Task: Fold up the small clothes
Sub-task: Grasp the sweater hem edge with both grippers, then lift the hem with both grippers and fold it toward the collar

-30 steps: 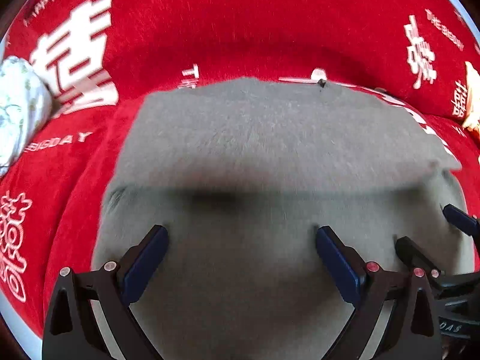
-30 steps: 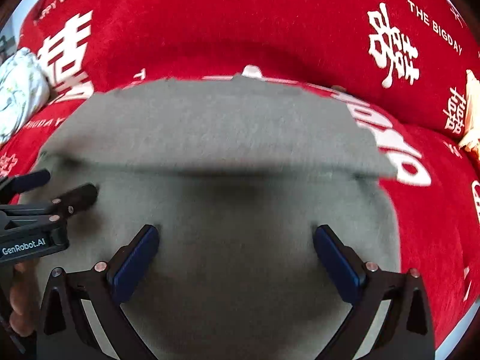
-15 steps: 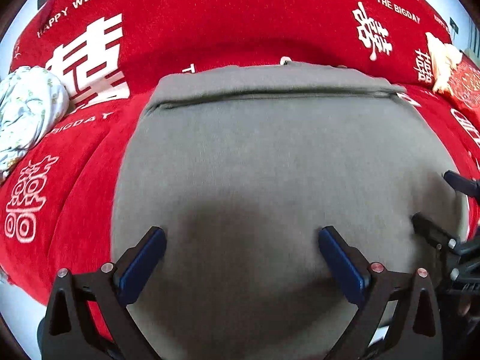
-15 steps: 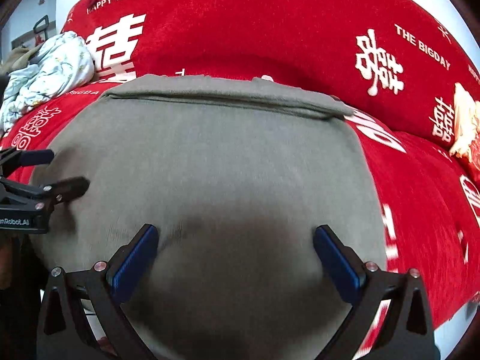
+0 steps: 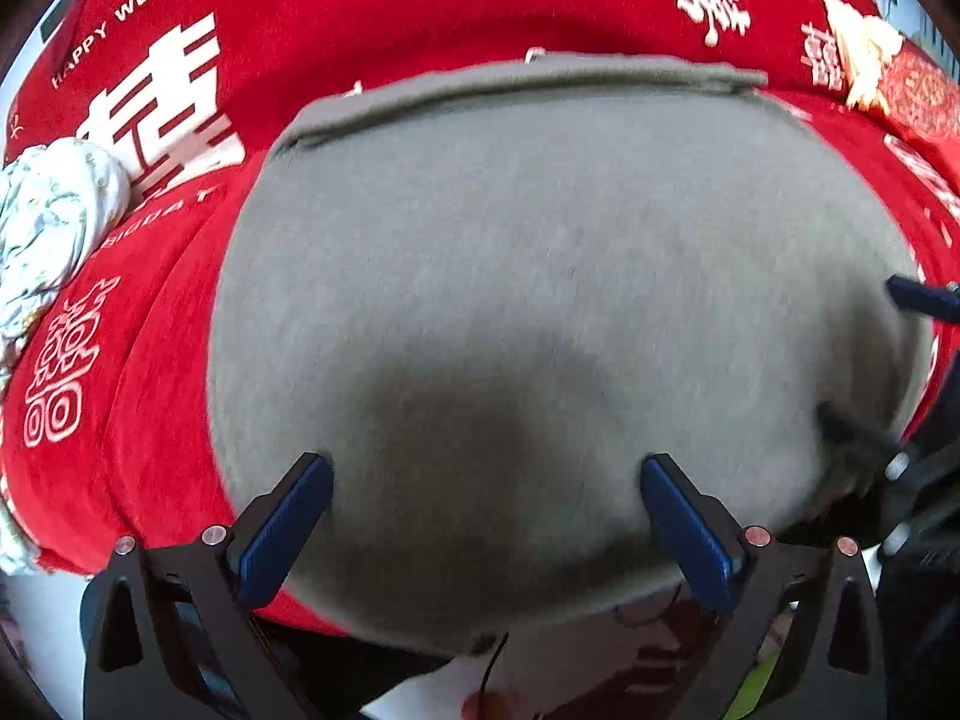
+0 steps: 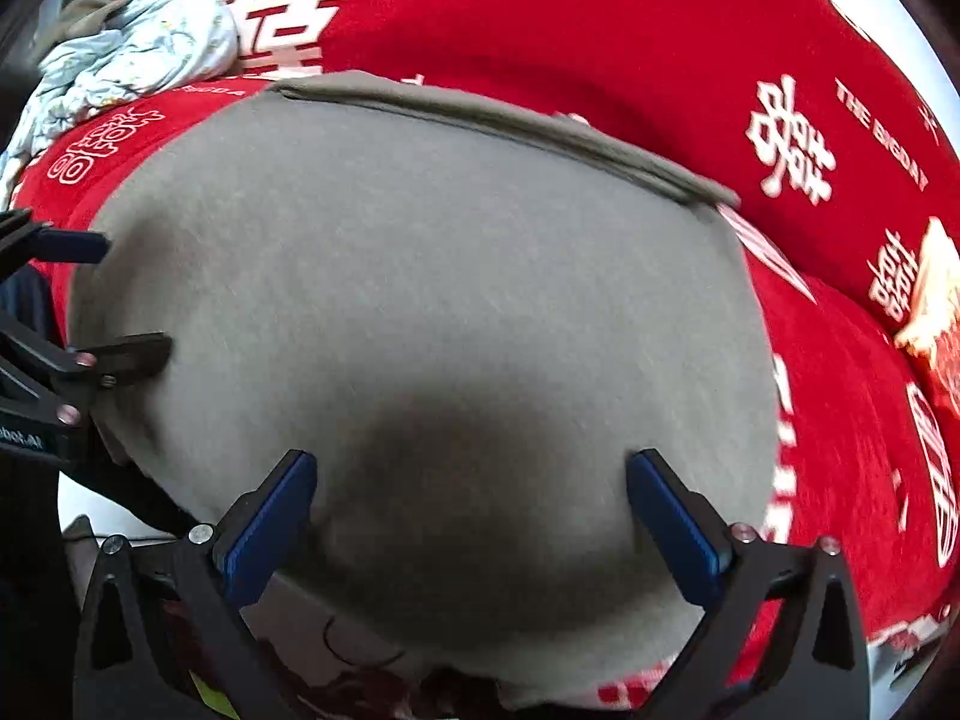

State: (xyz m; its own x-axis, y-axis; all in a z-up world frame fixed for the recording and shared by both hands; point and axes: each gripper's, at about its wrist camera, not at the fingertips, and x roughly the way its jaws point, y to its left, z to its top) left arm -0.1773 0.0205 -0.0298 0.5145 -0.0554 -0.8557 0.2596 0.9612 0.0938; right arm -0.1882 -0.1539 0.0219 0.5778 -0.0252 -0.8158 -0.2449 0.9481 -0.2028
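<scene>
Holding both claws over the grey cloth [image 5: 540, 276], I keep my left claw [image 5: 486, 516] with its jaws wide apart and nothing between them, and my right claw [image 6: 471, 510] the same, gaping over the fabric. The grey cloth lies spread on the red cover [image 5: 360, 6], which wraps a cushioned seat of some kind; I cannot make out what furniture sits under it. The cloth's near edge drops out of sight below my fingers, so its full outline is cut off, and what garment it is I cannot tell. It looks soft and felt-like, matte, with a faint fuzzy nap. Along its far edge a folded band forms a straight raised strip, running left to right; the long axis of the cloth seems to follow that same line. A dark shadow pools on the cloth between my blue finger pads [image 5: 285, 531]. The red cover is plush, printed with white characters and lettering. To the left of the grey cloth a crumpled pale floral bundle [image 5: 54, 228] rests on the cover, partly cut off by the frame edge.
</scene>
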